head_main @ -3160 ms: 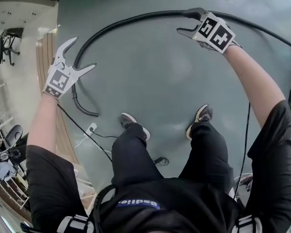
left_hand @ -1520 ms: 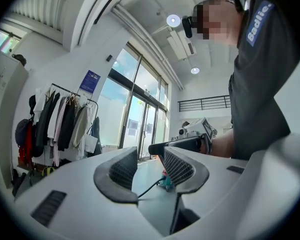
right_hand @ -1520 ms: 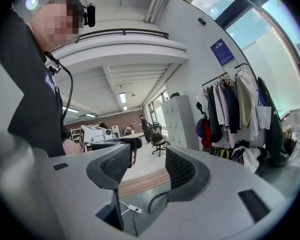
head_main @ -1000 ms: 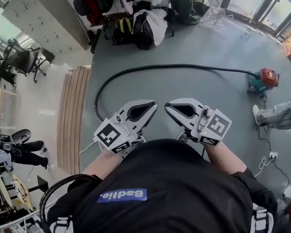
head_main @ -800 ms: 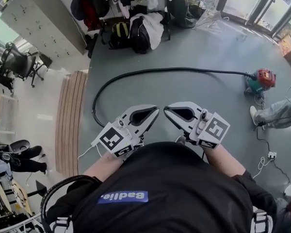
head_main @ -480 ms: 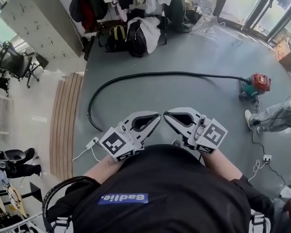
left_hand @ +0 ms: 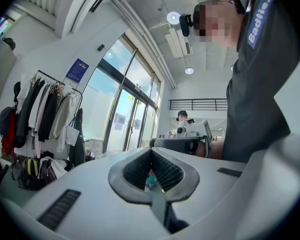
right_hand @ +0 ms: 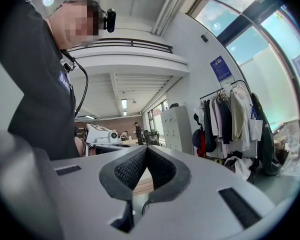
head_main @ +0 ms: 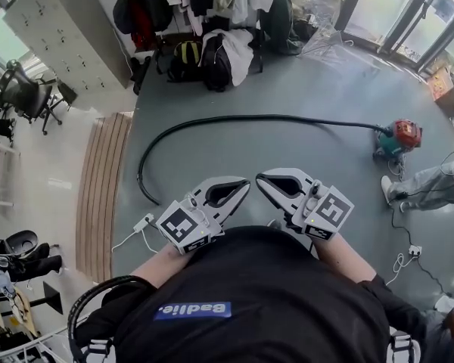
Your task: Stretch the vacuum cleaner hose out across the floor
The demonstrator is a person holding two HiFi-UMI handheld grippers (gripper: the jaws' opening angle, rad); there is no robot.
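Hose (head_main: pixel 250 117) lies on the floor (head_main: pixel 287 74) ahead of both grippers. Its long run curves from the vacuum cleaner (head_main: pixel 399 136) at 2 o'clock to a free end at 9 o'clock, nearer the left gripper (head_main: pixel 244 182). Its jaws and the right gripper (head_main: pixel 260 178) jaws are closed on nothing.

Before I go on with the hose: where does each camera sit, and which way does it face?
Head view: on the person's head, looking steeply down at the long black hose curving over the grey floor to the red-and-teal vacuum cleaner; black shirt, left gripper and right gripper show.
Left gripper view: on the left gripper, facing the tall glass doors; the right gripper and torso show.
Right gripper view: on the right gripper, facing the grey lockers; left gripper, torso show.
Shared: both gripper views catch the clothes rack.
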